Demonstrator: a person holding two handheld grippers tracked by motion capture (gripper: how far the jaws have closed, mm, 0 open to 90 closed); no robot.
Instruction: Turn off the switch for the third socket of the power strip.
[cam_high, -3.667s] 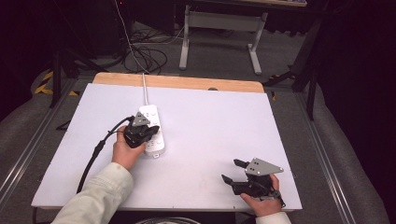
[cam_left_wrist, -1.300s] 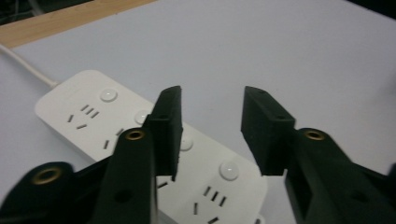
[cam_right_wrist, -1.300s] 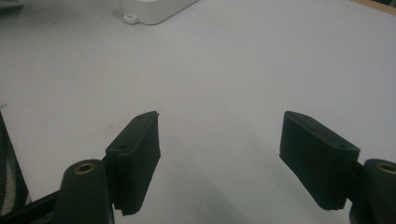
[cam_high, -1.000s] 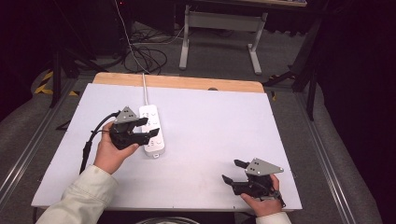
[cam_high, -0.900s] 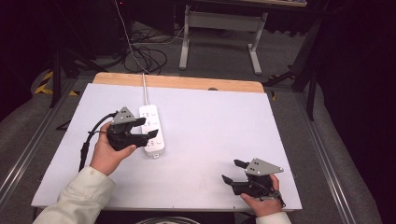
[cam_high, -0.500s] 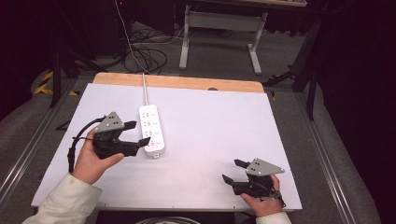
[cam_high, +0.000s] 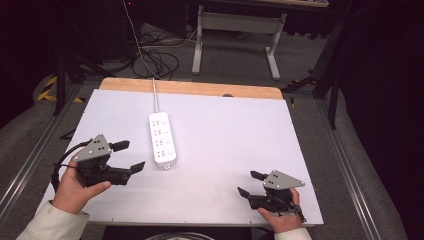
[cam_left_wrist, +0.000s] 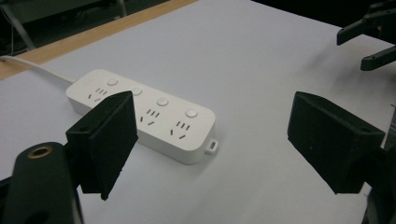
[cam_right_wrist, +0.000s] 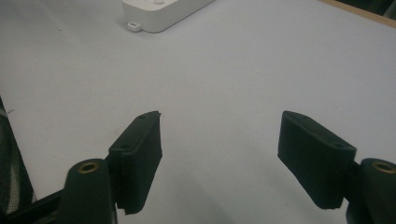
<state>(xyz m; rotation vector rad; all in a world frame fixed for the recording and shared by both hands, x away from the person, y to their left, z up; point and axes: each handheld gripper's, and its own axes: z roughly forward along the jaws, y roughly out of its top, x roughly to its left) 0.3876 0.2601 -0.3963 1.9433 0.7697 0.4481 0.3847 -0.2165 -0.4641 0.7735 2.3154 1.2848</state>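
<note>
Sitting on the white tabletop (cam_high: 225, 125), a white power strip (cam_high: 163, 140) lies flat, left of centre, long axis running away from the person, its white cord (cam_high: 155, 95) leading off the far wooden edge. Strip has four outlet groups w/ a round button beside each, plus a small mounting tab at the near end.

Left hand-held gripper (cam_high: 126, 156) is at the near-left of the tabletop, just beside the strip's near end but not touching it. Its jaws have just been opening and now stand wide apart, nothing between them. In the left gripper view the strip (cam_left_wrist: 144, 116) shows past the left jaw, which hides part of it; bare tabletop in the gap.

Right hand-held gripper (cam_high: 248, 183) rests at the near-right corner, well apart from the strip, jaws spread wide, nothing held. In the right gripper view the strip's near end w/ tab (cam_right_wrist: 163, 11) shows at the top edge.

Both gripped by the person's hands, light sleeves at the bottom edge.
</note>
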